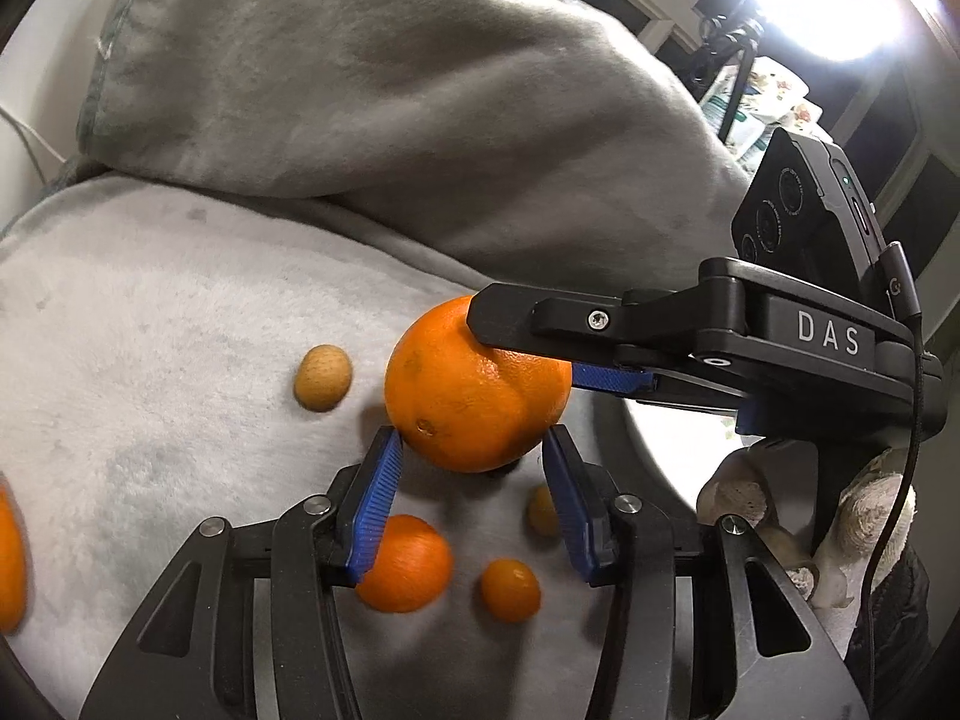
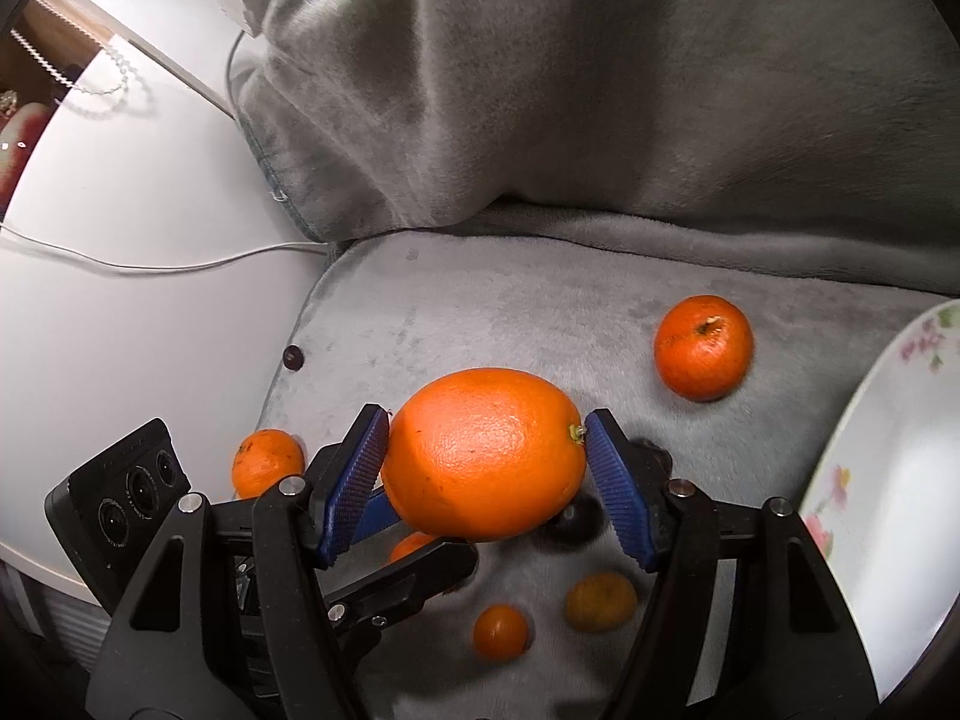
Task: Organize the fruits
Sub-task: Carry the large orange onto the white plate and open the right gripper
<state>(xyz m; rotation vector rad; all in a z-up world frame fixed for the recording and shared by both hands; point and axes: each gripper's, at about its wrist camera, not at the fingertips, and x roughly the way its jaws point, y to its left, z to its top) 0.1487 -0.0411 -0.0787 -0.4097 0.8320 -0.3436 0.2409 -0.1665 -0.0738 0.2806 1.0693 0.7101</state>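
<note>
A large orange (image 1: pixel 474 384) (image 2: pixel 486 453) is held above a grey blanket. My right gripper (image 2: pixel 486 459) is shut on it end to end; in the left wrist view that gripper (image 1: pixel 528 354) comes in from the right. My left gripper (image 1: pixel 471 462) is open, its blue pads on either side just below the orange, not pressing it. On the blanket lie a mandarin (image 1: pixel 405 564), a small kumquat (image 1: pixel 510 590) (image 2: pixel 501 631), a tan fruit (image 1: pixel 323 378), a yellow-orange fruit (image 2: pixel 601 602), a tangerine (image 2: pixel 703 347) and another (image 2: pixel 267 461).
A white floral plate (image 2: pixel 900 480) lies at the right, also seen as a white rim (image 1: pixel 672 450). A grey cushion (image 1: pixel 360 90) rises behind. A white table with a cable (image 2: pixel 150 267) lies left. A dark fruit (image 2: pixel 576 519) lies under the orange.
</note>
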